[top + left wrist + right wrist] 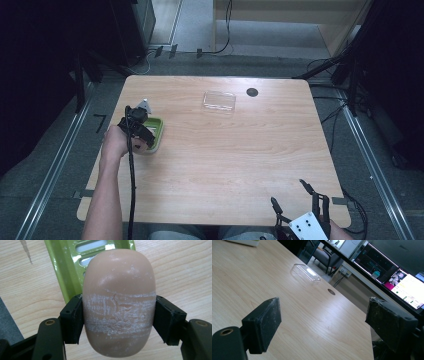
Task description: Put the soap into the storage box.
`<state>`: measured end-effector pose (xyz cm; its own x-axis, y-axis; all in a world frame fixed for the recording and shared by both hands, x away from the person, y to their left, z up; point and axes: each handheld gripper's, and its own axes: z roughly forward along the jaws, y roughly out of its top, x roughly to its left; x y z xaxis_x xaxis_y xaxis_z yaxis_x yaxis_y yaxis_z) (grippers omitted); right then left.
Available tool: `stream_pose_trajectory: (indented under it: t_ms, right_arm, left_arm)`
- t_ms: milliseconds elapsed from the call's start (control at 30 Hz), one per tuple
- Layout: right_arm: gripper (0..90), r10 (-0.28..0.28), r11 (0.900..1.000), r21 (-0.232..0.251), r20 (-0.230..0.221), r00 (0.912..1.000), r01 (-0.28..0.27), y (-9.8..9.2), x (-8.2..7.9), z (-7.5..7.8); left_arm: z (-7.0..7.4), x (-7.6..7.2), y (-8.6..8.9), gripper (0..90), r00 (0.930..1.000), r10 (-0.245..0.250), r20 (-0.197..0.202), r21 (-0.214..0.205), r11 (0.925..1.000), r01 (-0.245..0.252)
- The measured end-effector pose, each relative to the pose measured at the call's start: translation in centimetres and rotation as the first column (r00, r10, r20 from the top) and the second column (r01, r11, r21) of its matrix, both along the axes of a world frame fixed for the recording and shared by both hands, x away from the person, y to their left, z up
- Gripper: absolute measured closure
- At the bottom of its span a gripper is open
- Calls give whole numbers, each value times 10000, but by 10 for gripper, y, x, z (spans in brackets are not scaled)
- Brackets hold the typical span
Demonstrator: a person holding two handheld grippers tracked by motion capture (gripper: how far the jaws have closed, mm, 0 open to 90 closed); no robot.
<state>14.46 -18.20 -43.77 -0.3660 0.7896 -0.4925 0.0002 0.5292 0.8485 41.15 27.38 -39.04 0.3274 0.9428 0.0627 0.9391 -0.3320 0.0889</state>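
Peach-coloured soap (pixel 119 302) sits closest to my left claw's camera, an oval bar pinched across its middle between the two black pads (pixel 72 320), with white scuffed streaks banding it where the pads press. Behind the bar, toward twelve o'clock in the left gripper view, lies a green slotted soap dish (pixel 66 267), tilted across the pale wood.

From above, my left claw (pixel 145 137) hangs over that green dish (pixel 159 131) at about nine o'clock on the bench (pixel 225 160), near its left edge. My left hand (pixel 114 145) grips the claw's handle, and its black cable runs back along my forearm toward six o'clock.

My right claw (pixel 292 195) rests at roughly five o'clock, near the bench's front edge, its jaws spread wide with nothing between them; the right gripper view shows bare wood in the gap between the pads (pixel 263 322).

Farther out, at about twelve o'clock, a clear plastic lid (pixel 219 101) lies flat on the bench, well apart from both claws. Just to its right is a small dark round hole (pixel 252 92) in the wood.
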Motion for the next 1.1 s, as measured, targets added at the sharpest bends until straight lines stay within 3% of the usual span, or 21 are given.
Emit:
stream_pose_trajectory:
  t_ms: [600, 700, 1100]
  right_arm:
    - [132, -206, 9998, -40, -48, 9998, 206, -4, -4, 0]
    - [132, -254, 9997, -56, -56, 9997, 253, -5, -5, 0]
    - [132, -408, 9991, -72, -98, 9991, 408, -7, -7, -1]
  left_arm:
    - [-2, 11, 8, 338, 9997, 204, 129, -88, 9998, -203]
    - [-2, 15, 7, 338, 9993, 249, 295, -113, 9996, -246]
    - [-7, 26, 7, 338, 9991, 333, 260, -97, 9994, -330]
